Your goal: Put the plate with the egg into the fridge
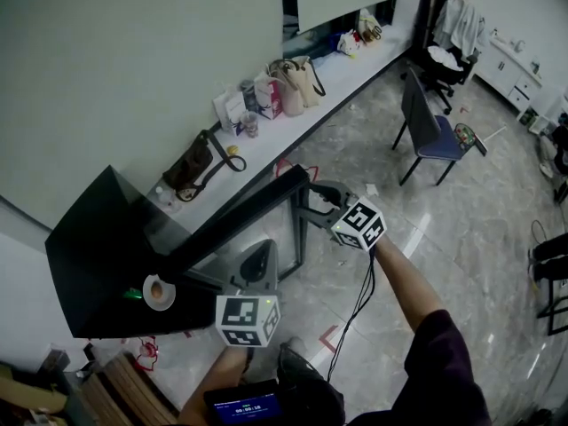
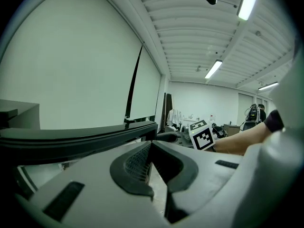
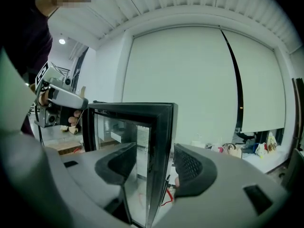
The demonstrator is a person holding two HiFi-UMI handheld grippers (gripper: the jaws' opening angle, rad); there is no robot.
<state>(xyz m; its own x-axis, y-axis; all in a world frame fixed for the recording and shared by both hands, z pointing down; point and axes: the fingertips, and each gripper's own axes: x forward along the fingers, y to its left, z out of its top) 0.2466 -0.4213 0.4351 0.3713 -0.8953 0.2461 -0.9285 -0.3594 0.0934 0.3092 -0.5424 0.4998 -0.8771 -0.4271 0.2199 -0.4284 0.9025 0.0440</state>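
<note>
So the plate (image 1: 160, 293) with the egg (image 1: 157, 289) isn't in the fridge (image 1: 98, 238) yet. It's sitting on the black top, right at the front edge near the hinge end of the fridge door (image 3: 161, 127), which is swung open.

The right gripper (image 3: 149, 163) has its jaws spread as wide as they go. The door's outer edge stands between them, but the pads don't look clamped on it. The left gripper (image 2: 151, 151) has its jaws closed together with nothing in them, and it's near the plate's corner of the fridge.

On handling, it looks like a small white saucer: stiff, light, probably glazed, so I'd guess the rim is slick against the pads. The real worry is the egg. It looks loose on there, it's round, and it'll roll the moment the plate tips, and an egg off that height is done for.

I'd pinch the rim on the side nearest the left gripper, one pad over and one under, well clear of the egg. Bite deep enough that the plate doesn't droop from a one-sided hold, then keep it dead level and slow on the way round the door and in.

Can't tell from here which shelf has room, since the inside is mostly hidden
</note>
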